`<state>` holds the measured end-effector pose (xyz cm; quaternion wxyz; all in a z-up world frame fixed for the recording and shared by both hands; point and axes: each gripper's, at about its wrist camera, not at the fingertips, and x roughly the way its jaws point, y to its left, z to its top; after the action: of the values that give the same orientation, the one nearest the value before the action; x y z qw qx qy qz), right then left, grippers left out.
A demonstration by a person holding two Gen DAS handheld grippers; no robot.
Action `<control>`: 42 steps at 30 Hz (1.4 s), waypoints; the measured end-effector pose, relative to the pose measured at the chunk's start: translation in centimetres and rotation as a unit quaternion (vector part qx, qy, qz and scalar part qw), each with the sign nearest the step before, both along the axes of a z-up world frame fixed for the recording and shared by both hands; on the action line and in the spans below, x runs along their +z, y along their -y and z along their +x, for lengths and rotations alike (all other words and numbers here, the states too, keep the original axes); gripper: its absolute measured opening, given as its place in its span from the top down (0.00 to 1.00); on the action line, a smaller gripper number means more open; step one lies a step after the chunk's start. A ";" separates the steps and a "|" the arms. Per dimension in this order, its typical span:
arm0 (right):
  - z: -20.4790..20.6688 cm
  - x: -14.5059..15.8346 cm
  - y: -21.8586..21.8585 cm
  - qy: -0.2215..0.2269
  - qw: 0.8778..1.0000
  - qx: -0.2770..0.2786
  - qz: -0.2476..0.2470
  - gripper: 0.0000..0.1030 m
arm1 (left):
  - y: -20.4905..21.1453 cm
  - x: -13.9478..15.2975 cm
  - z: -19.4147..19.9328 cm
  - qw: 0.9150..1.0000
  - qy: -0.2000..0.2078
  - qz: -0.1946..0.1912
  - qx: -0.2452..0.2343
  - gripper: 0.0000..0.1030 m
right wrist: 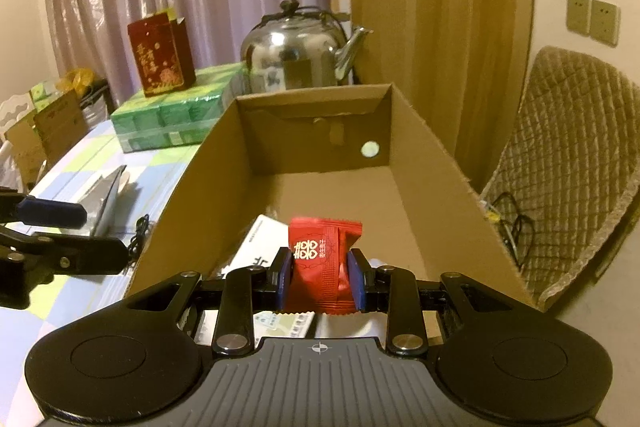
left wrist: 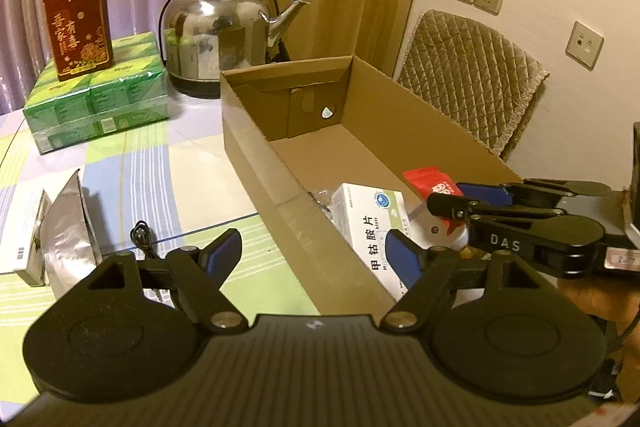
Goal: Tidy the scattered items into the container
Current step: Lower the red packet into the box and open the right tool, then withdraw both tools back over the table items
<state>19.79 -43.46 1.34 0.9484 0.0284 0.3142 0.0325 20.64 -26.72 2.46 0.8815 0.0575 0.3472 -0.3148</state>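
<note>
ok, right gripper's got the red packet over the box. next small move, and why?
Probably open the right gripper and drop the red packet. Its pads are shut on the packet, which already hangs inside the walls of the cardboard box, above the white medicine box lying on the floor. The left gripper is open and empty.

We see an open cardboard box (right wrist: 420,163) on the worktop, a white medicine carton (left wrist: 370,223) lying inside, and a red sachet (right wrist: 322,263) upright above it.
</note>
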 end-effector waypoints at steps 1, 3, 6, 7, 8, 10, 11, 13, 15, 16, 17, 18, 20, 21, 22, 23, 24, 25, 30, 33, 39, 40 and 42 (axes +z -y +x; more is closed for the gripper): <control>0.1 -0.1 -0.2 -0.002 1.000 0.002 -0.002 0.73 | -0.2 0.0 0.0 1.000 0.000 0.000 0.001 0.27; 0.3 -0.2 -0.5 -0.007 1.000 0.008 -0.002 0.73 | -0.6 0.1 0.1 1.000 0.001 -0.001 0.004 0.26; 0.3 -0.2 -0.9 -0.008 1.000 0.018 -0.008 0.73 | -1.1 0.1 0.1 1.000 0.001 -0.001 0.010 0.25; 0.2 -0.1 -1.0 -0.006 1.000 0.018 -0.008 0.73 | -1.3 0.0 0.1 1.000 0.000 -0.002 0.011 0.25; 0.0 0.0 -1.0 -0.004 1.000 0.017 -0.007 0.73 | -1.5 0.0 0.0 1.000 0.000 -0.002 0.013 0.25; -0.5 0.4 -1.1 0.004 1.000 0.014 -0.006 0.70 | -1.9 0.1 -0.1 1.000 0.000 -0.004 0.017 0.25; -0.9 0.5 -1.2 0.009 1.000 0.013 -0.007 0.67 | -2.2 0.0 -0.2 1.000 0.000 -0.004 0.020 0.25; -1.8 0.8 -1.7 0.017 1.000 0.017 -0.010 0.49 | -2.8 0.0 -0.4 1.000 -0.002 -0.006 0.027 0.24; -2.6 1.1 -2.3 0.024 0.999 0.019 -0.011 0.47 | -3.6 0.0 -0.6 0.999 -0.004 -0.007 0.034 0.24; -3.0 1.3 -2.6 0.026 0.999 0.020 -0.009 0.46 | -4.0 -0.1 -0.8 0.999 -0.005 -0.007 0.039 0.24; -3.4 1.5 -2.9 0.028 0.999 0.021 -0.006 0.46 | -4.5 -0.1 -0.9 0.999 -0.006 -0.006 0.043 0.24; -3.8 1.7 -3.2 0.031 0.999 0.021 -0.004 0.45 | -5.1 -0.2 -1.1 0.999 -0.007 -0.005 0.047 0.24; -4.7 2.2 -4.0 0.039 0.999 0.025 -0.001 0.44 | -6.3 -0.3 -1.5 0.998 -0.008 -0.001 0.060 0.23; -5.0 2.4 -4.4 0.042 0.999 0.028 -0.001 0.42 | -7.0 -0.4 -1.7 0.998 -0.009 0.001 0.066 0.22; -5.4 2.7 -4.9 0.045 0.998 0.032 -0.001 0.41 | -7.7 -0.4 -2.0 0.997 -0.010 0.001 0.071 0.22; -5.8 3.0 -5.4 0.049 0.998 0.036 -0.001 0.41 | -8.5 -0.5 -2.3 0.997 -0.011 0.003 0.078 0.22; -6.1 3.2 -5.9 0.050 0.998 0.041 0.000 0.40 | -9.3 -0.6 -2.5 0.996 -0.012 0.005 0.084 0.22; -6.3 3.3 -6.4 0.050 0.998 0.047 0.000 0.40 | -10.1 -0.6 -2.7 0.996 -0.014 0.007 0.089 0.22; -7.4 3.8 -9.2 0.047 0.996 0.076 0.001 0.40 | -14.0 -0.4 -3.9 0.992 -0.012 0.015 0.121 0.19; -7.8 3.6 -10.7 0.040 0.995 0.089 0.004 0.40 | -16.1 -0.2 -4.5 0.990 -0.011 0.016 0.140 0.18; -8.7 3.1 -13.7 0.025 0.992 0.120 -0.003 0.39 | -19.6 -0.5 -5.6 0.985 -0.018 0.022 0.173 0.15; -8.7 3.0 -14.1 0.022 0.992 0.124 -0.005 0.39 | -20.0 -0.5 -5.7 0.984 -0.019 0.020 0.177 0.15; -8.8 2.7 -14.8 0.018 0.991 0.131 -0.009 0.39 | -20.8 -0.6 -6.0 0.983 -0.023 0.015 0.183 0.14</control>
<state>10.97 -28.63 4.01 0.9415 -0.0218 0.2989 0.1541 14.68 -5.89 1.82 0.9150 -0.0006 0.3768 -0.1440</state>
